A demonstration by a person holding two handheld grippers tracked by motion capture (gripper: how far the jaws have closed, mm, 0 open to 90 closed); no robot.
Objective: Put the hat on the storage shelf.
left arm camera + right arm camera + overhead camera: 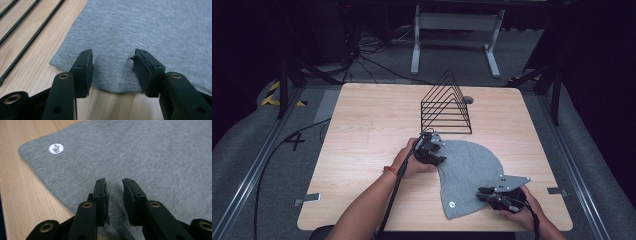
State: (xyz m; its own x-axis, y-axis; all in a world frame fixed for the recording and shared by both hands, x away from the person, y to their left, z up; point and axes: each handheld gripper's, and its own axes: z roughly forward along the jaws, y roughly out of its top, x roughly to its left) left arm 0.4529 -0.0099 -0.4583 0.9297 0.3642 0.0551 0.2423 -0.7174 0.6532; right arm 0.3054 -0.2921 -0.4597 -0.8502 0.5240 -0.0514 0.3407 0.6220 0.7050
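Nearest the high camera, the person's forearms reach in from the bottom edge over the wooden table (362, 130). On the table lies a grey beanie (469, 172), flat, at the near right, just in front of a black wire rack (447, 107). Its long axis runs from the near left corner, where a small white logo (56, 148) sits, up and away toward the rounded crown on the far right.

The left gripper (113, 72) has its jaws spread wide over the hat's edge near the rack. The right gripper (115, 197) has its jaws only a little apart, low over the cloth at the near edge, and pinches nothing yet.

The step looks like grasping two edges. To do it well, each gripper should probably slide one jaw under the hem before closing, so that the cloth does not bunch.
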